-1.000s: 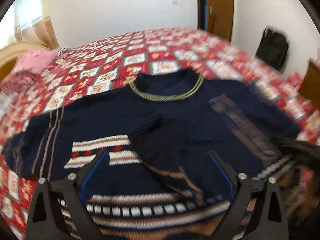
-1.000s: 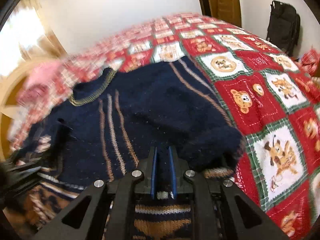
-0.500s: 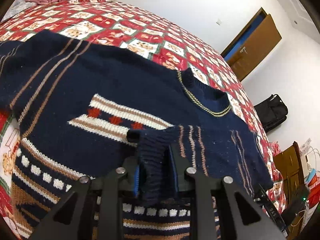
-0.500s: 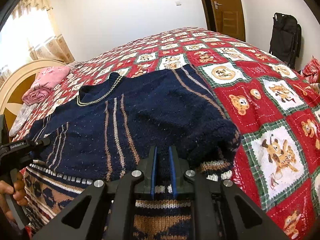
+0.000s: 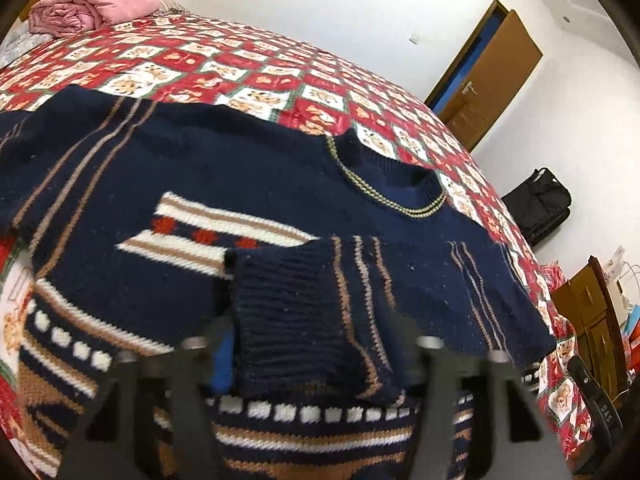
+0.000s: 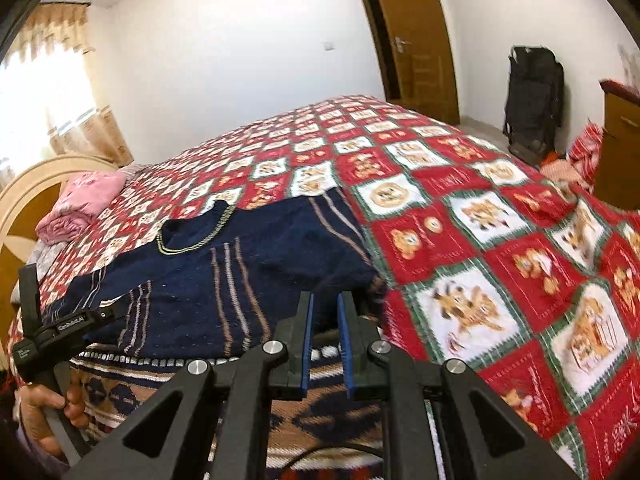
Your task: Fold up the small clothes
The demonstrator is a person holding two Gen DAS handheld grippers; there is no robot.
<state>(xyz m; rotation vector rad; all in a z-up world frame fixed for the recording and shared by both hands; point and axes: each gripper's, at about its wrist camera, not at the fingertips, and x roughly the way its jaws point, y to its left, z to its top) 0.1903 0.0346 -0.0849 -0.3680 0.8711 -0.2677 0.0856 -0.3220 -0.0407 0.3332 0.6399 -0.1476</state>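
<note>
A navy knitted sweater with tan and white bands lies face up on the bed. One sleeve is folded across its chest, and the ribbed cuff rests flat above the hem pattern. My left gripper straddles that cuff. Its jaws are opening, with the cuff between them, and the pads do not press on it. In the right wrist view my right gripper hovers above the sweater near its hem, shut, with nothing between the pads. A hand holds the left gripper at the far left.
The red and white quilt with animal squares covers the bed. A folded pink blanket lies by the headboard. A black bag stands by the wall, with a wooden door and a cabinet nearby.
The left gripper went from wide open to clamped on the sleeve cuff, and its jaws now spread again. The right gripper rose and drew back from the sweater's edge.
</note>
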